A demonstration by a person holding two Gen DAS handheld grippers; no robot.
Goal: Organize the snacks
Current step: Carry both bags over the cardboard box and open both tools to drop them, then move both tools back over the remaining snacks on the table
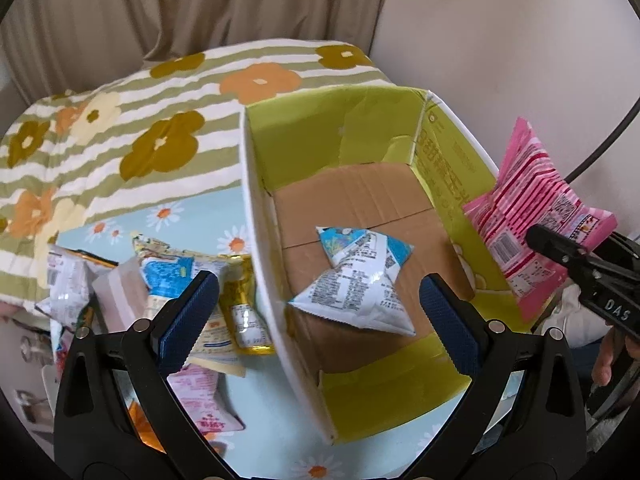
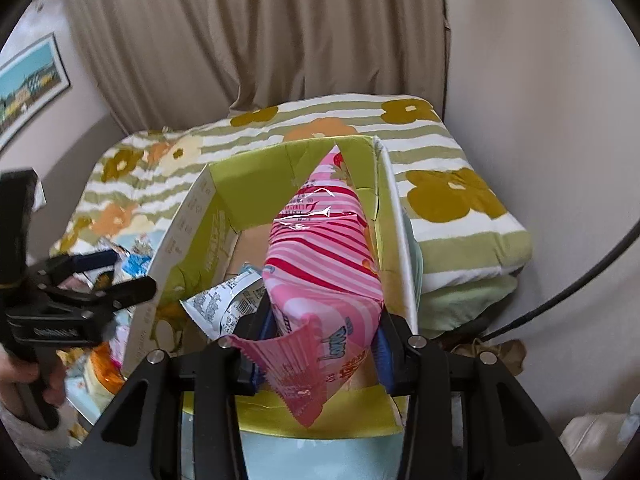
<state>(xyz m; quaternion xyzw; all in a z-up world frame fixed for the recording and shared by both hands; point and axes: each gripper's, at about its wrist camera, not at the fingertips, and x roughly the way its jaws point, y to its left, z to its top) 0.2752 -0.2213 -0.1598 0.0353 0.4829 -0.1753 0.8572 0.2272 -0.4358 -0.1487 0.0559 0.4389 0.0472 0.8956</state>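
An open cardboard box [image 1: 360, 216] sits on a daisy-print cloth [image 1: 276, 424]. The right gripper [image 2: 320, 344] clamps a pink striped snack bag [image 2: 324, 264] above the box. The left gripper [image 1: 320, 304] hovers, jaws wide, over a blue-white packet [image 1: 360, 280] inside. Loose snacks [image 1: 168, 280] lie just left of the box wall; a folded floral quilt [image 1: 120, 120] sits behind.

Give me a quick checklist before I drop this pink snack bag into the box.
1. Grip: right gripper shut on the pink striped bag: ok.
2. Bag over the cardboard box: in the right wrist view it hangs above the opening: ok.
3. Landing space: only a blue and white packet lies on the box floor: ok.
4. Left gripper open, empty, pointed into the box and possibly in the drop path: cannot tell.
5. Box steady on the bedding: cannot tell.
6. Snack pile waits outside the box: ok.
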